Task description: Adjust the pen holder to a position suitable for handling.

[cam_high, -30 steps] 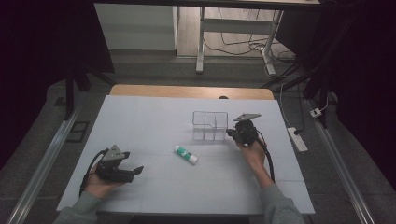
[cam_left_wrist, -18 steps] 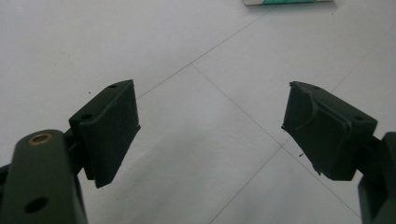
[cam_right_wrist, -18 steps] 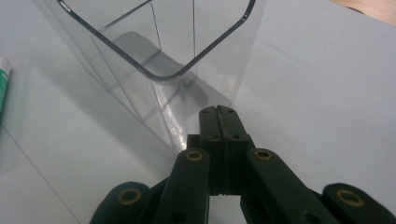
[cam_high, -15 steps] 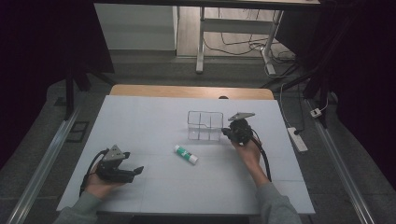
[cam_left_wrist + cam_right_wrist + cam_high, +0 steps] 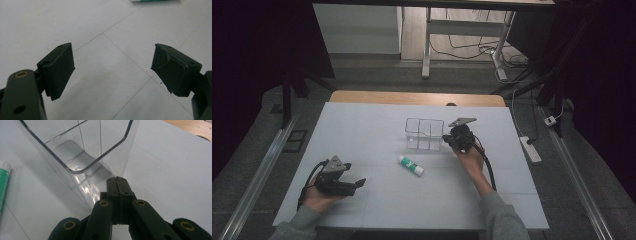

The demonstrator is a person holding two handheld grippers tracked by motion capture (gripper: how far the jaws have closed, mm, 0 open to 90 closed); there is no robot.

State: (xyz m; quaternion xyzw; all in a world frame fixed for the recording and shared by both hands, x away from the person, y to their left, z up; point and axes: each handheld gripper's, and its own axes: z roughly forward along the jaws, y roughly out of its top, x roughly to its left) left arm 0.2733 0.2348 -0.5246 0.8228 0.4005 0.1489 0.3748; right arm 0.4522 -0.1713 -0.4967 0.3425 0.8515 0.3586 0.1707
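Since 1 s ago the right gripper has slid w/ the clear container toward the table's left in the high view, ending a bit nearer the glue stick; left gripper hasn't budged. Right jaws are pressed fully together w/ nothing between them, tips touching the container's near wall low down, so this looks like a push, not a grip. Container stands upright mid-table on the white table top, open top up, split by thin dividers into compartments, all looking empty. Left gripper rests near the front-left edge, jaws spread wide, nothing held, pads hanging over bare table, well apart from the glue stick whose end peeks in at the top of the left gripper view. Handling guess: container is thin clear plastic, prob. very light, stiff but could crack or flex if squeezed hard, and smooth so it slides easily & may tip if shoved high up. Best hold would be over one side wall or a divider near the rim, light pinch; for pushing, keep contact low near the base as now. Glue stick lies on its side just in front of the container, not touching it
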